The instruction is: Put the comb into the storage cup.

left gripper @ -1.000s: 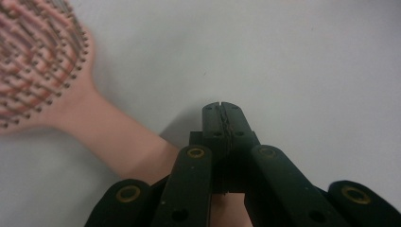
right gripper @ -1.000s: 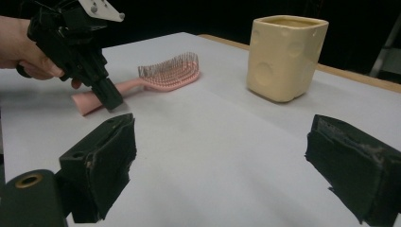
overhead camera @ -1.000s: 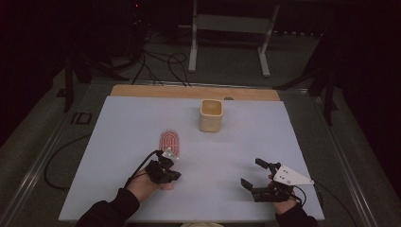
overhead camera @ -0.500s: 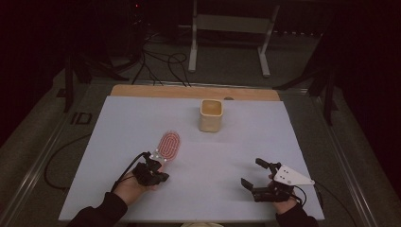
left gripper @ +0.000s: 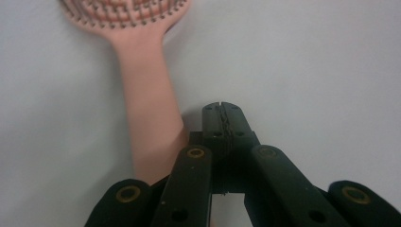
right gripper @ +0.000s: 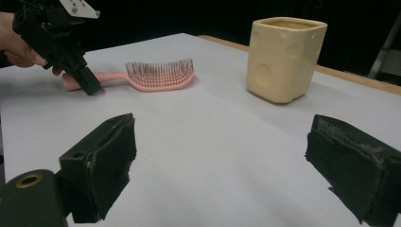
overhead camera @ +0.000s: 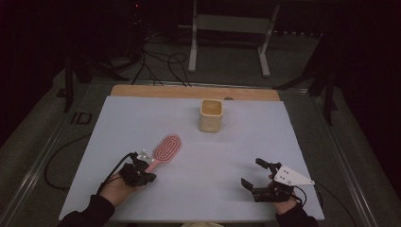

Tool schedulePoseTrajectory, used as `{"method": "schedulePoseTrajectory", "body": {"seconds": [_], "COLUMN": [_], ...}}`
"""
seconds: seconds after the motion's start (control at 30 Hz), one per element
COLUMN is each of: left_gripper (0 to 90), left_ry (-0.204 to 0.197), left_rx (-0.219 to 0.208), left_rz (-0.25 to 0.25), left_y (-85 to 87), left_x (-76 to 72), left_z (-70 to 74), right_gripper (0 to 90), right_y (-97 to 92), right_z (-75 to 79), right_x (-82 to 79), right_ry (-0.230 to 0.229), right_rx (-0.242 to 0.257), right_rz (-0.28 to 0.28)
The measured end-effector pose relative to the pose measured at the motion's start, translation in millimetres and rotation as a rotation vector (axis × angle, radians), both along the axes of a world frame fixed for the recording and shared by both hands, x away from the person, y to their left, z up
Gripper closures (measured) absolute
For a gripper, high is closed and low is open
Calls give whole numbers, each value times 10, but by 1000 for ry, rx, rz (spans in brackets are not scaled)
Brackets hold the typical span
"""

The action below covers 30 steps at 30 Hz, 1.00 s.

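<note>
Looking along our clenched left gripper (left gripper: 222,111), we see its jaws pressed together on nothing, just beside the pink hairbrush (left gripper: 146,101) handle, whose bristled head is cut off at the top edge. Our right gripper (right gripper: 222,170) hangs released over the pale counter (overhead camera: 246,151), well apart from the brush. Behind the cream cup (overhead camera: 211,115), the room sinks into darkness, with cables (overhead camera: 156,64) hard to make out.

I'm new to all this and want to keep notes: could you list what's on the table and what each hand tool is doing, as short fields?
Surface: white table
Hairbrush: pink, lying flat, bristles up
Cup: cream, upright, beyond the hairbrush
Left gripper: jaws shut, tips on the table beside the hairbrush handle, not gripping it
Right gripper: jaws wide open, holding nothing
</note>
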<state>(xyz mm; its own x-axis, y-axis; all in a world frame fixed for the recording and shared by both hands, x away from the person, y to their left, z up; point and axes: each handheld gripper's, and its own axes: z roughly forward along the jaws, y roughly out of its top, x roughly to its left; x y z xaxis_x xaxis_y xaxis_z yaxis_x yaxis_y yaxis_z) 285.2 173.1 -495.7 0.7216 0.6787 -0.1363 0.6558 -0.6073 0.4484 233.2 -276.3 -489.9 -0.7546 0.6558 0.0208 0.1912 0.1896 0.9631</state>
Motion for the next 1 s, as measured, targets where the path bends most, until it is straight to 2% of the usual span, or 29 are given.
{"method": "schedulePoseTrajectory", "body": {"seconds": [0.07, 0.3, 0.63, 0.73, 0.77, 0.93, 0.97, 1.0], "left_gripper": [900, 900, 900, 900, 900, 899, 899, 841], "left_ry": [7, 4, -14, -13, -12, -20, -23, -25], "left_rx": [4, 28, 63, 67, 61, 52, 38, 39], "left_rz": [21, 48, 72, 64, 47, 33, 27, 24], "left_y": [95, 265, 419, 435, 447, 445, 448, 448], "left_x": [5, 7, 56, 63, 67, 64, 71, 74], "left_z": [3, 26, 86, 114, 156, 249, 301, 318], "right_gripper": [90, 90, 90, 91, 90, 90, 91, 91], "right_y": [0, 8, 9, 11, 12, 13, 14, 14], "right_z": [-4, -10, -12, -12, -9, -13, -11, -13], "right_x": [5, 9, 11, 10, 8, 11, 9, 12], "right_ry": [1, 7, 10, 7, 7, 8, 6, 11], "right_rx": [3, 2, 4, 0, 2, 1, 2, 7], "right_rz": [2, 4, 5, 5, 4, 6, 6, 7]}}
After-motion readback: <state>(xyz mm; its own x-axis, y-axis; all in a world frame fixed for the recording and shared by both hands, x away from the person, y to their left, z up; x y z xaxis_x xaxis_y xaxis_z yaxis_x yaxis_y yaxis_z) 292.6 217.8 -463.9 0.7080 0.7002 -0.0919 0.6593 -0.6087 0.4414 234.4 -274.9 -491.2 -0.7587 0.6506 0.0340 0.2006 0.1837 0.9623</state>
